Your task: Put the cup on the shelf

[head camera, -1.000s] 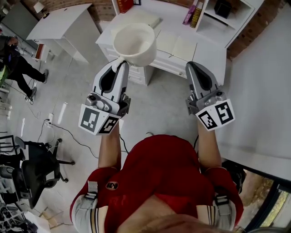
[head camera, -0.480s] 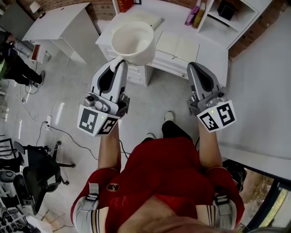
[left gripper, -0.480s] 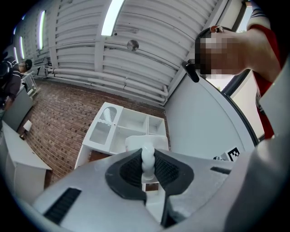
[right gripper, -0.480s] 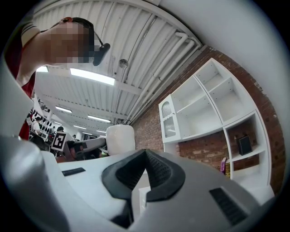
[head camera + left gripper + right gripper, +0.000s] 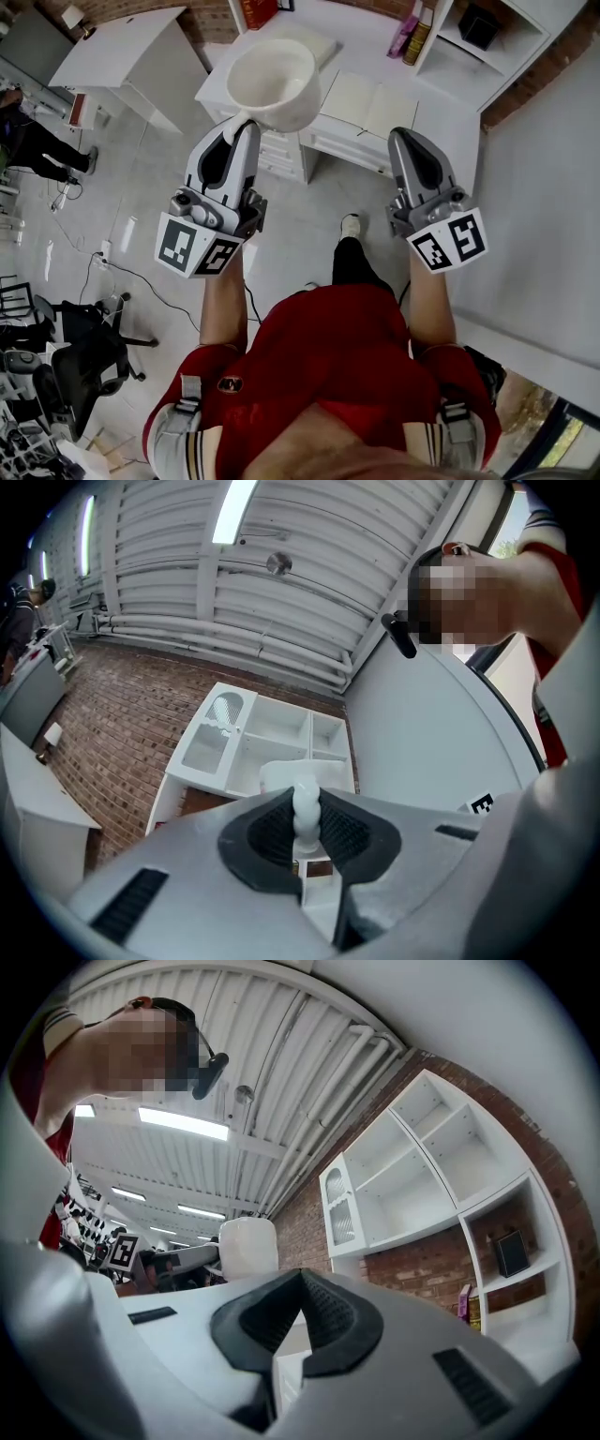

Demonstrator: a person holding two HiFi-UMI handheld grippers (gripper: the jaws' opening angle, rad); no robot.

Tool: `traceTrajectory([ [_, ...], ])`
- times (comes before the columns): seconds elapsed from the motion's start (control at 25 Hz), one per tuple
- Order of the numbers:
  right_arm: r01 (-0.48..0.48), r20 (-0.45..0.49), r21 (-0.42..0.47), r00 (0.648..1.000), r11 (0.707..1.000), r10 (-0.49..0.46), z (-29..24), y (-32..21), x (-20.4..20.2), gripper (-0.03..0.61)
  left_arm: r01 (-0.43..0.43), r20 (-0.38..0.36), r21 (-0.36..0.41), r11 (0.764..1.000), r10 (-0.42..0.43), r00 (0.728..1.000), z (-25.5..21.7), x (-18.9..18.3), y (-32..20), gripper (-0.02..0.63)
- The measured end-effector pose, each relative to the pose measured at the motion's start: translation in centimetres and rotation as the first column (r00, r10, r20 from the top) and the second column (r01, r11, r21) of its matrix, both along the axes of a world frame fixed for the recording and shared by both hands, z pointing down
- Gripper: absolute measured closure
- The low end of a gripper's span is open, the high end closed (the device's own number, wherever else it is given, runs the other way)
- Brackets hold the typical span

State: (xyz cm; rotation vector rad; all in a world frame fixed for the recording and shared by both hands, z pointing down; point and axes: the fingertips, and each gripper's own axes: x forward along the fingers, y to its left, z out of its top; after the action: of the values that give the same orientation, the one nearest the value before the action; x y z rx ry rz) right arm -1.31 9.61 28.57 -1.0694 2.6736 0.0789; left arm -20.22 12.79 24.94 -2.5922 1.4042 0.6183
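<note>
A white cup hangs mouth-up in front of me, held by its handle. My left gripper is shut on that handle, which shows pinched between the black pads in the left gripper view. The right gripper view shows the cup from the side, to the left. My right gripper is held level with the left one, apart from the cup; its pads meet with nothing between them. The white shelf unit with open compartments stands ahead against the brick wall.
Below the grippers stands a white desk with drawers, an open book and bottles on it. A white table is at the upper left, an office chair and floor cables lower left. A white wall runs along the right.
The person has stepped forward; a leg and shoe now show below the grippers. The desk has shifted slightly in view. Both grippers keep their pose, the cup still held.
</note>
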Motion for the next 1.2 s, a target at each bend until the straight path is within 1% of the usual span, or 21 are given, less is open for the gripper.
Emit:
traceTrajectory([
  [0.16, 0.008, 0.003, 0.016, 1.000, 1.000, -0.008, -0.5, -4.0, 1.2, 0.581, 0.009, -0.002, 0.006, 1.000, -0.009, 1.000, -0.6, 0.7, -4.1, 0.566],
  [0.6, 0.064, 0.021, 0.037, 0.998, 0.997, -0.065, -1.7, -18.2, 4.9, 0.581, 0.068, 0.050, -0.004, 0.998, -0.068, 0.996, -2.0, 4.6, -17.0, 0.566],
  [0.96, 0.118, 0.030, 0.054, 0.992, 0.992, -0.120, -2.0, -26.3, 8.2, 0.581, 0.121, 0.050, 0.006, 0.993, -0.121, 0.991, -2.9, 7.3, -24.8, 0.566],
  [1.2, 0.157, 0.022, 0.053, 0.987, 0.986, -0.158, -1.9, -30.1, 8.8, 0.581, 0.136, 0.053, 0.016, 0.991, -0.137, 0.989, -3.7, 8.5, -28.8, 0.566],
])
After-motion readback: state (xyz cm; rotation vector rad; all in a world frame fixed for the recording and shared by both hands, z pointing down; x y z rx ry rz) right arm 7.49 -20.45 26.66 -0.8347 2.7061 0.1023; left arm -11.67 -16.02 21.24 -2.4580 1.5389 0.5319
